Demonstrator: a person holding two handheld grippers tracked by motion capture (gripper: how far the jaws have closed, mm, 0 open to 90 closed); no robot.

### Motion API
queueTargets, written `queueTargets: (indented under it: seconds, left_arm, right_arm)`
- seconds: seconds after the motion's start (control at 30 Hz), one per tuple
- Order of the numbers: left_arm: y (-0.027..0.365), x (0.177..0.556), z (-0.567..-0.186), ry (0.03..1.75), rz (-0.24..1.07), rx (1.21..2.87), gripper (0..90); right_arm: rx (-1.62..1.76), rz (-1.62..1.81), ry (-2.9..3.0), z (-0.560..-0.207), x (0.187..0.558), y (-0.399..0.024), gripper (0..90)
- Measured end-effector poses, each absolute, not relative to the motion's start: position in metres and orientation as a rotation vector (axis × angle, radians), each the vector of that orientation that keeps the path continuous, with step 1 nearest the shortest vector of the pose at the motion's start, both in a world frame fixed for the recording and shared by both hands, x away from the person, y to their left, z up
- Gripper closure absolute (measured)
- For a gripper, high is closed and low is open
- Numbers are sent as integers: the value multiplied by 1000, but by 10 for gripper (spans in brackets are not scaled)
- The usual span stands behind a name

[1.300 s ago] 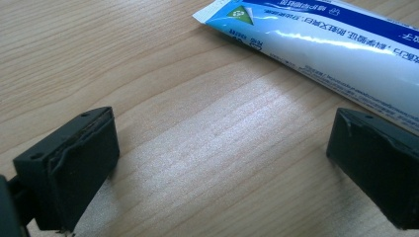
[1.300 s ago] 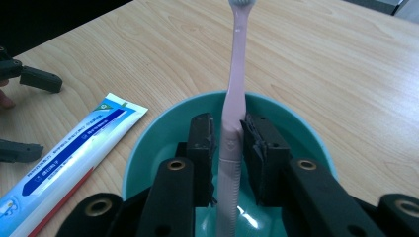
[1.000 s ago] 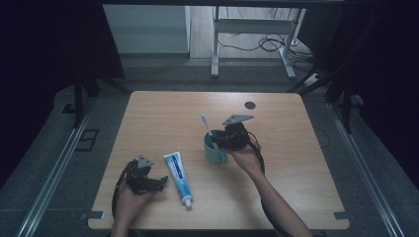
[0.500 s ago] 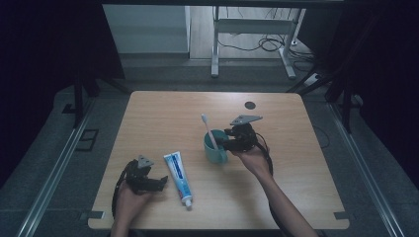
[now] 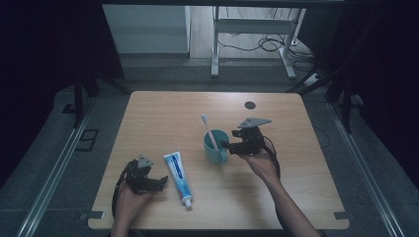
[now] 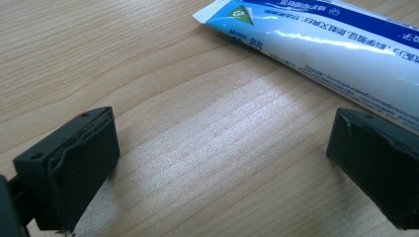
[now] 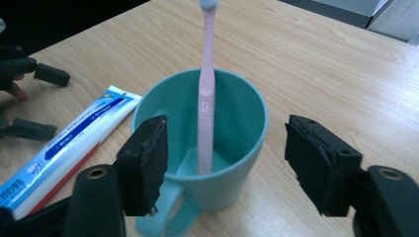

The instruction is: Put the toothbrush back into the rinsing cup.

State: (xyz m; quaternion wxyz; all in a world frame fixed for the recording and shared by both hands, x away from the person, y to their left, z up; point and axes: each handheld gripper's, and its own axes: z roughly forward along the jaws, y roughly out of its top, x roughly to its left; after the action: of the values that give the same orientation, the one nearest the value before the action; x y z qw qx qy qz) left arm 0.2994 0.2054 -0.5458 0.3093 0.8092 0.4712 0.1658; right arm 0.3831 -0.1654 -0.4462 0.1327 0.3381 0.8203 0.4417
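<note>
My right tongs (image 7: 225, 163) backed off the teal cup (image 5: 216, 146) at frame centre, jaws wide; pink toothbrush (image 7: 206, 94) now stands inside. Left tongs (image 6: 222, 163) wide, idle nr toothpaste (image 6: 326, 44), likely next.

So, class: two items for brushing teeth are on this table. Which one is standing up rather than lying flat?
The pink toothbrush: it stands in the teal mug, bristles up. The toothpaste tube lies flat on the table.
</note>
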Motion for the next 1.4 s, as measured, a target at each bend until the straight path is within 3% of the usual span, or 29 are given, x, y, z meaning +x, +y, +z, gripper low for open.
queueTargets:
  seconds: [0.47, 1.07, 1.4]
  left_arm:
    - [205, 299, -546, 1252, 437, 2131, 0]
    - [205, 299, -546, 1247, 439, 2132, 0]
    - [205, 299, -546, 1252, 438, 2128, 0]
  right_arm:
    - [909, 1195, 2420, -450, 371, -175, 144]
    - [876, 1137, 2438, -468, 356, -185, 51]
    - [879, 1116, 2427, -480, 350, -192, 45]
